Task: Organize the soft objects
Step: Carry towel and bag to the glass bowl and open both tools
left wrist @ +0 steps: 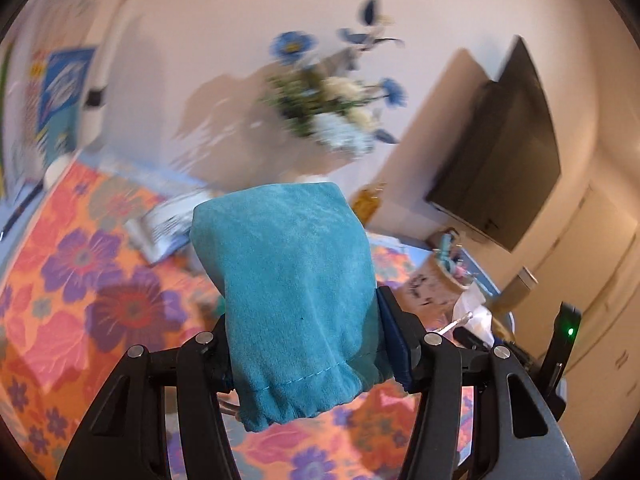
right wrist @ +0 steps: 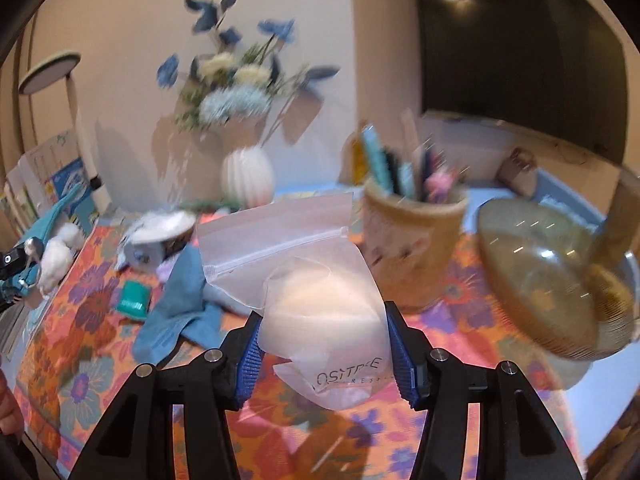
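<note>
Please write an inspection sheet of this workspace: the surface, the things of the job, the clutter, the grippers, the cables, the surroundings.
Surface: floral tablecloth, orange and purple.
Job's things: teal pouch; zip bag with something white and soft inside; both lifted.
Clutter: blue cloth, green roll, pen holder, glass dome.
Grippers: left gripper shut on the pouch; right gripper shut on the bag.
Cables: nothing seen.
Surroundings: flower vase, dark screen, pale wall.

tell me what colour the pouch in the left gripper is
Teal, a soft velvety pouch; the left wrist view shows it best.
</note>
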`<act>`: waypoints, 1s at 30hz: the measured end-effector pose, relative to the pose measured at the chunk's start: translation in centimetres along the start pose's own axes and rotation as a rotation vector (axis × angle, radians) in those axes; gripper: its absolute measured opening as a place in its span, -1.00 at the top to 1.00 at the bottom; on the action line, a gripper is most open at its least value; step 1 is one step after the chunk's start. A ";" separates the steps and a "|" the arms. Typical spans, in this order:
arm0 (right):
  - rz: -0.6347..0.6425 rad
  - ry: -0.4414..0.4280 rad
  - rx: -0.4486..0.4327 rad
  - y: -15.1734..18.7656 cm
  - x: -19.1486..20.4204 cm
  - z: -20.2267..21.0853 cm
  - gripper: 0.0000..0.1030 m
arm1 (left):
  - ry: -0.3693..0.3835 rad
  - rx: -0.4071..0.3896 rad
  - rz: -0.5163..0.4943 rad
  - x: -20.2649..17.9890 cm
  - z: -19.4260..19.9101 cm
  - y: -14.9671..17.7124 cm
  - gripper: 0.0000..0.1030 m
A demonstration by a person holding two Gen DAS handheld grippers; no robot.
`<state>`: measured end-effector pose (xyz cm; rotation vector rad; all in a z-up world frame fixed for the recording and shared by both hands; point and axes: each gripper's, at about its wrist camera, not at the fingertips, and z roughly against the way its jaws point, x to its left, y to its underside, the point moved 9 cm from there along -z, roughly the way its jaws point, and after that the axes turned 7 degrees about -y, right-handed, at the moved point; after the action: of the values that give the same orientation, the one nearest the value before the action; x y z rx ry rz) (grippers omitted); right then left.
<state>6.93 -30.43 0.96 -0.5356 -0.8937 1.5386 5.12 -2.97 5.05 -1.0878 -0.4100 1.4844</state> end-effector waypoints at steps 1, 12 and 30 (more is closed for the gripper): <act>-0.003 0.017 -0.028 -0.8 -0.6 1.1 -0.05 | 0.018 -0.002 -0.020 -1.3 0.0 -0.2 -0.04; -0.012 0.064 0.009 -0.8 -4.5 2.6 -0.06 | -0.069 0.139 -0.146 -4.5 -5.0 4.0 -0.11; -0.023 -0.033 0.156 3.3 -2.3 -1.7 -0.07 | -0.309 0.184 -0.110 3.2 -6.7 6.2 0.55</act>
<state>6.61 -32.19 -3.05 -0.3868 -0.7941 1.5848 7.25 -3.71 -4.34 -0.6819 -0.5283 1.5621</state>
